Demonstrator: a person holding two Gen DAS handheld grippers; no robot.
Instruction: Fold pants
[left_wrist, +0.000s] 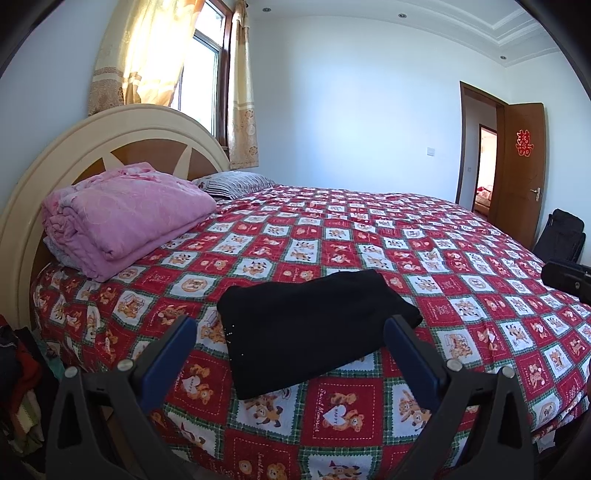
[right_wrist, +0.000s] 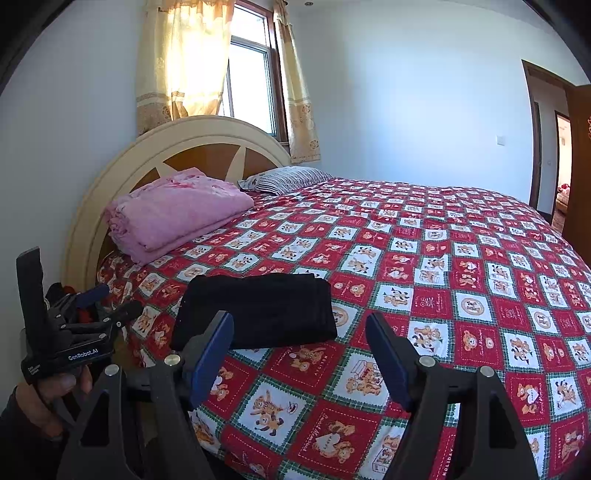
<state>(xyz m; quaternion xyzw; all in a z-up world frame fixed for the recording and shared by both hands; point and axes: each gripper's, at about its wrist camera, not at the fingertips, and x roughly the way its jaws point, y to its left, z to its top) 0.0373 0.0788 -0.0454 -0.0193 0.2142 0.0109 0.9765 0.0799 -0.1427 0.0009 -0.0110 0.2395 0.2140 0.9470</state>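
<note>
While both grippers gape empty, folded black pants (left_wrist: 314, 325) hide their own legs.

The black pants (right_wrist: 255, 310) are lying folded on the bed (right_wrist: 461, 266). The right gripper (right_wrist: 299, 350) is hanging wide open, holding nothing.

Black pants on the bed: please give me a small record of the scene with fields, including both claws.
pants: black pants, folded into a compact rectangle, lying flat
surface: bed with red patchwork cover
left claw: left claw open, empty, held before the pants
right claw: right claw open, empty, near the pants' right edge
near headboard: folded pink blanket, striped pillow
task state: pants look already folded
</note>
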